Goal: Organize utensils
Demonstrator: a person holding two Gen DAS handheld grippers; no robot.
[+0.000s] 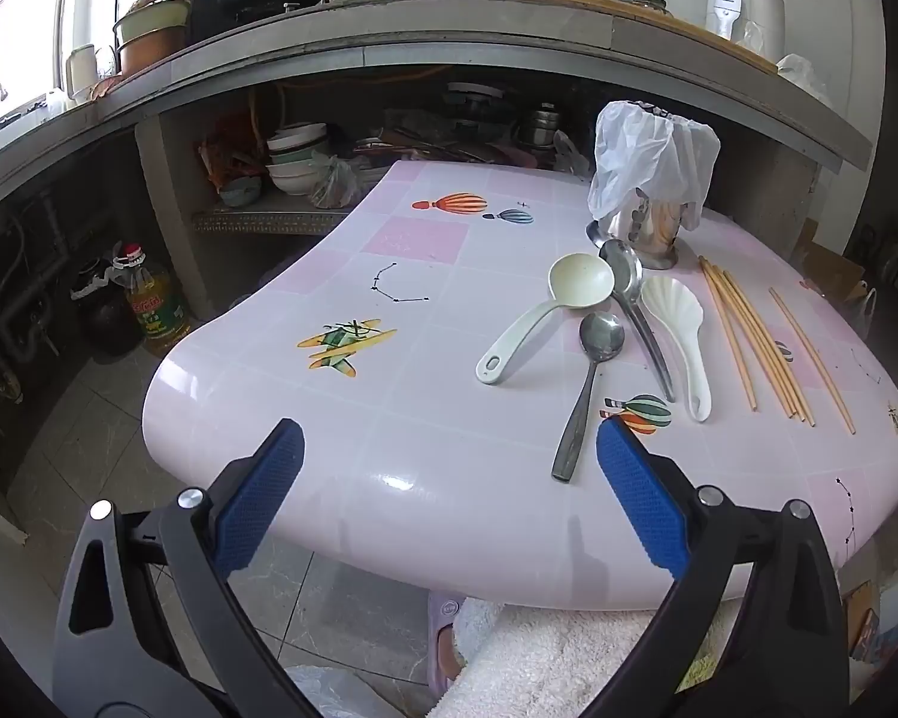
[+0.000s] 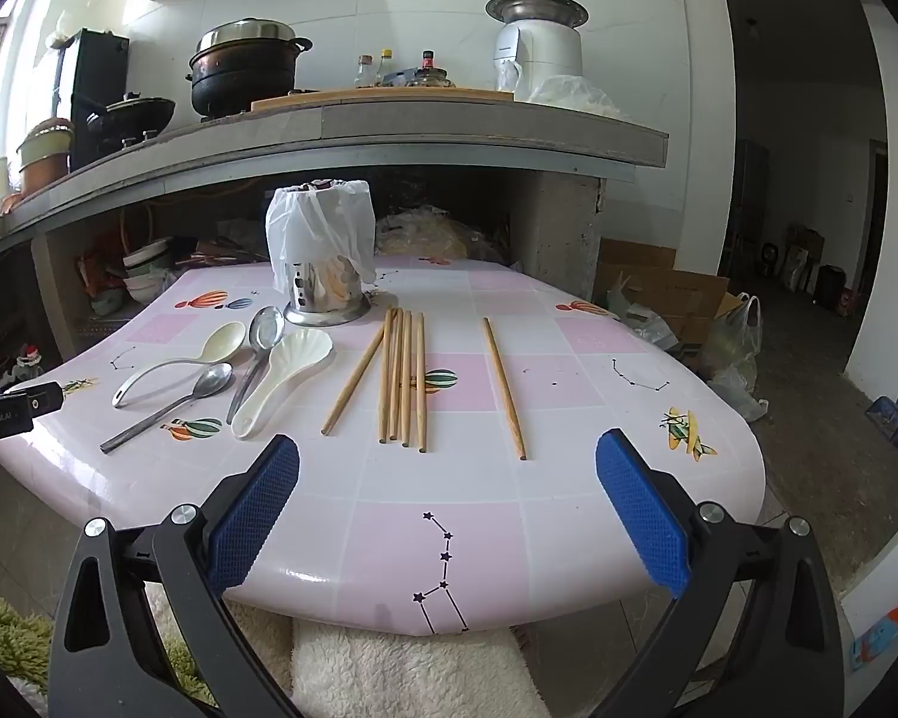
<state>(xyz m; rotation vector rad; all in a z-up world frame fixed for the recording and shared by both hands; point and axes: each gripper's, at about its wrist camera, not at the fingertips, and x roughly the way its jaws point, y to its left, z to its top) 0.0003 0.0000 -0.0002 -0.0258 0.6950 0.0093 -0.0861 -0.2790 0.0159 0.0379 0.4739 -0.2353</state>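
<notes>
Table (image 2: 509, 538) with a rounded pink-and-white tiled top, printed with balloons, planes and star lines, is filling both views; behind it a grey concrete counter (image 2: 389, 131) is carrying a black lidded pot (image 2: 242, 75) and a white appliance (image 2: 539, 48); at about eleven o'clock from the table's middle in the right wrist view, a shiny steel utensil holder (image 2: 326, 290) is standing upright with a white plastic bag (image 2: 317, 227) draped over its top.

Wooden chopsticks are lying loose on the tiles at six o'clock from the holder: a bunch of five wooden chopsticks (image 2: 402, 377) is resting side by side, some touching, and a single wooden chopstick (image 2: 504, 389) is lying well apart at their three o'clock.

At nine o'clock from the bunch the spoons are clustering: a cream shell-shaped rice paddle (image 2: 281, 380), a long steel ladle-spoon (image 2: 257, 353) touching its left edge, a pale green plastic soup spoon (image 2: 179, 362) and a smaller steel spoon (image 2: 167, 410) nearest the table's edge.

Left gripper (image 1: 449, 472), with blue textured pads, is hovering over the near edge with jaws spread wide and nothing between them; the small steel spoon's handle is ending just beside its right finger; right gripper (image 2: 449, 478) is likewise gaping empty above the near tiles, short of the chopstick tips.
</notes>
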